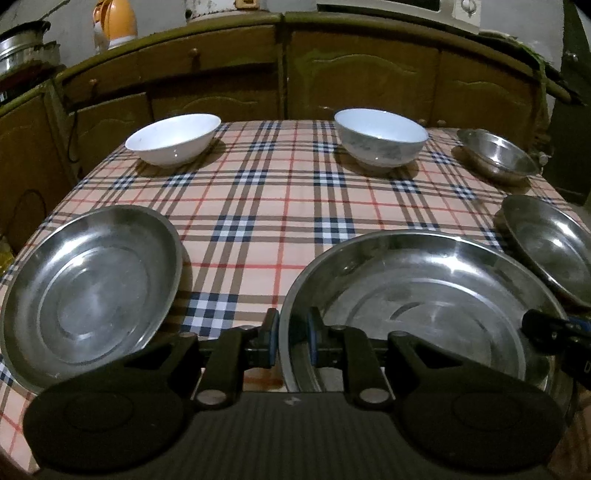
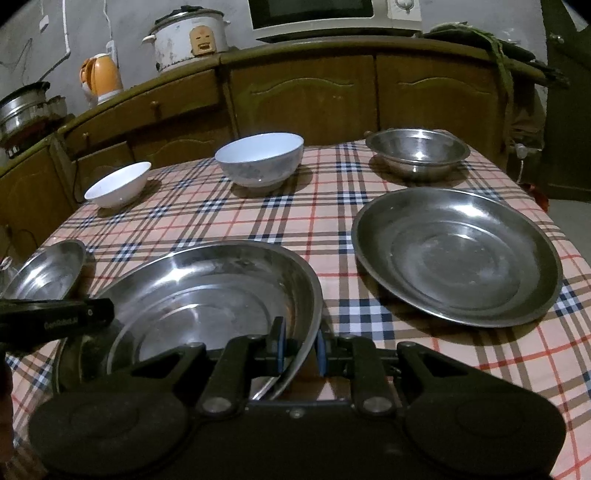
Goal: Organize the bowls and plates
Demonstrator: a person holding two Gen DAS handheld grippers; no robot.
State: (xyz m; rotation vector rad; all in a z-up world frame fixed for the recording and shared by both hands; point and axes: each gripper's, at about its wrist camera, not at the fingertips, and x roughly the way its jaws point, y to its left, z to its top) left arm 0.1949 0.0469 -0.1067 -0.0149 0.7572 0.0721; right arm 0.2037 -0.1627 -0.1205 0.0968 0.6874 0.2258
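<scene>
A large steel plate [image 1: 424,295] [image 2: 207,295] lies at the table's near edge between both grippers. My left gripper [image 1: 291,343] straddles its left rim, with one pad on each side and a small gap. My right gripper [image 2: 299,347] straddles its right rim the same way. A second steel plate [image 1: 88,295] [image 2: 29,273] lies to the left. A third steel plate [image 2: 458,254] [image 1: 550,247] lies to the right. Two white bowls [image 1: 173,138] [image 1: 380,136] and a steel bowl [image 1: 495,155] stand at the far side.
The table wears a plaid cloth [image 1: 266,206]. Brown cabinets [image 2: 303,96] stand behind it with a rice cooker [image 2: 188,37], an orange kettle [image 2: 101,75] and a microwave [image 2: 332,16] on top. Steel pots [image 2: 22,107] stand at the far left.
</scene>
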